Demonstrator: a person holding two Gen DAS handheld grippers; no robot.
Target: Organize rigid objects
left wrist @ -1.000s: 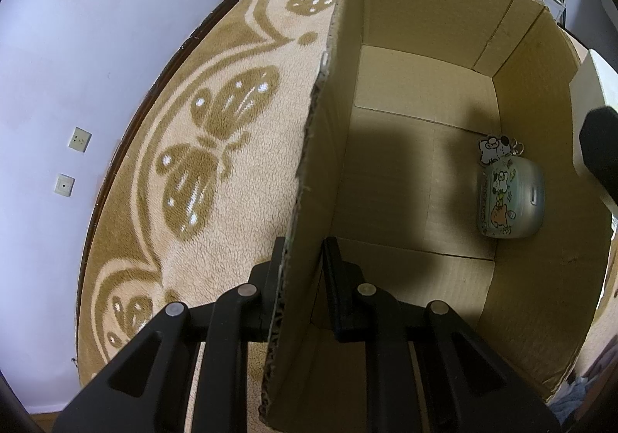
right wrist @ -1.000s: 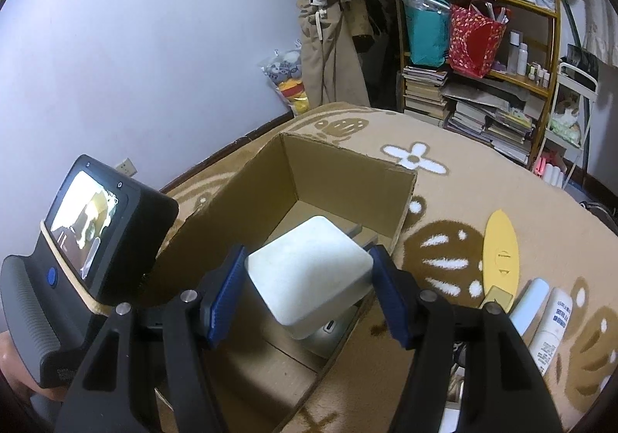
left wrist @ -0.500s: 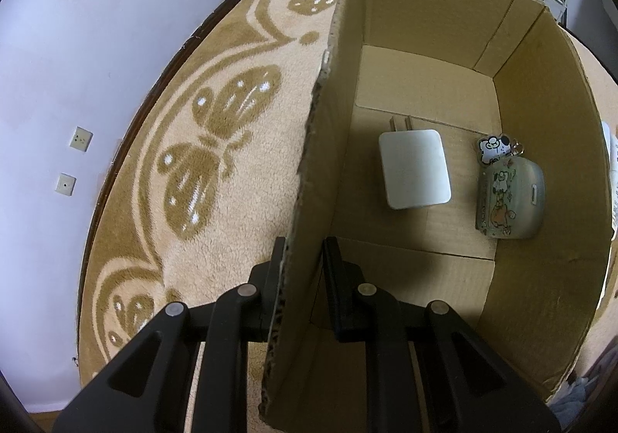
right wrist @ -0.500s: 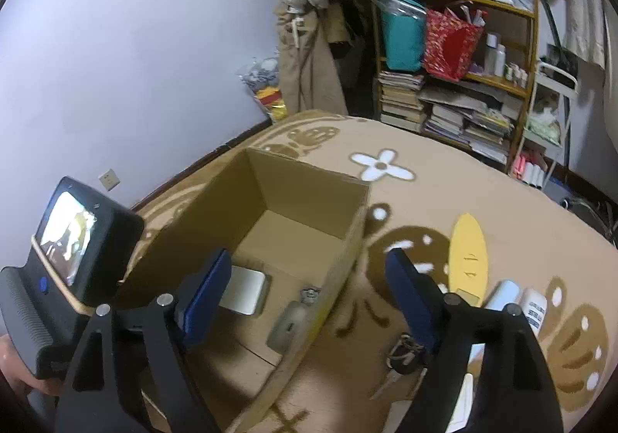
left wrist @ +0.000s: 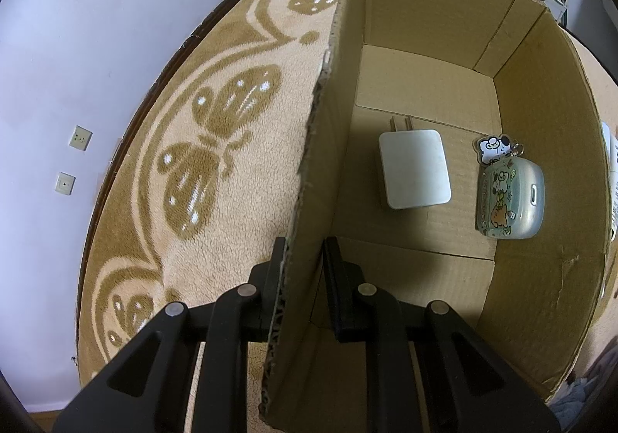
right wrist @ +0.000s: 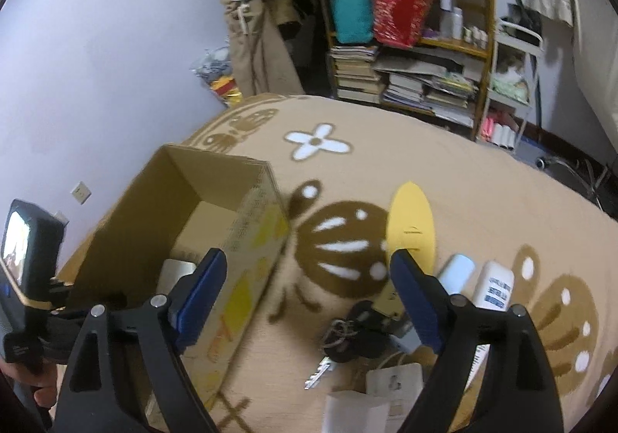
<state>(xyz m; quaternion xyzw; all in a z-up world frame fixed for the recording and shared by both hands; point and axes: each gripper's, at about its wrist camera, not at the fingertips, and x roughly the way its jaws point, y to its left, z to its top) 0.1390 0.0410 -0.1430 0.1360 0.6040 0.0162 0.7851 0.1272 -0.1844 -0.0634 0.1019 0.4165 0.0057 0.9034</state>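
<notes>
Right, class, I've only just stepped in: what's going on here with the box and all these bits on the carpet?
A person is sorting small items into a cardboard box. The left tongs are clamped on the box's side wall, steadying it. Inside lie a white charger and an earbud case, side by side but apart. The right tongs are open and empty, held above the carpet near the keys, tubes and a yellow board waiting outside.

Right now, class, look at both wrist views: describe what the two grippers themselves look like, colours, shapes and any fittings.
The left gripper is all black: two flat fingers on angular, cut-out linkage bars joined by round silver pins. The right gripper has the same black linkage with silver pins, but its fingers carry blue pads. The right view also shows a black block with a small lit screen on the left gripper's body. No cables or sleeves show.
</notes>
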